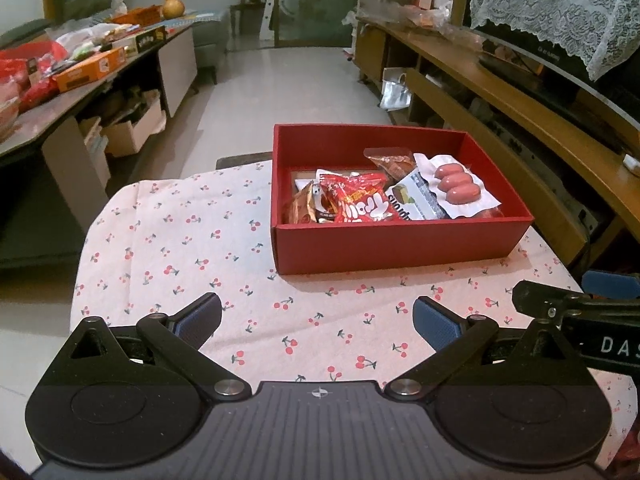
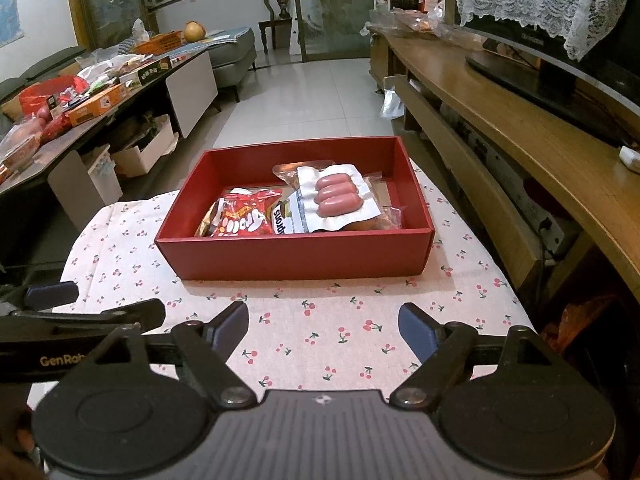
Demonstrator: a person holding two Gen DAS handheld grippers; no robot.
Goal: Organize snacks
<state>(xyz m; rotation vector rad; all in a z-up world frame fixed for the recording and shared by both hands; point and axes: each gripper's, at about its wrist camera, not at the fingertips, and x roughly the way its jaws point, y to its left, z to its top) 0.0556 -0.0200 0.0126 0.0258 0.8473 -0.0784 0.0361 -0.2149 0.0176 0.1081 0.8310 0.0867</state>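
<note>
A: Where are the snacks?

B: All in the red box (image 1: 396,240) on the table (image 1: 180,248): a sausage pack (image 1: 458,188) on top at the right, a red bag (image 1: 360,200) at the left, other packets beneath.

A: And the grippers?

B: The left hand-held gripper (image 1: 318,320) hangs over the cherry cloth before the box, jaws spread, nothing in them. The right hand-held gripper (image 2: 323,326) beside it is likewise agape.

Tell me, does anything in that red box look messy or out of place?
Slightly. The snacks in the red box are heaped rather than lined up: the sausage pack lies tilted on top of other packets, overlapping the red snack bag. Nothing has spilled onto the cherry tablecloth, and nothing looks damaged.
</note>
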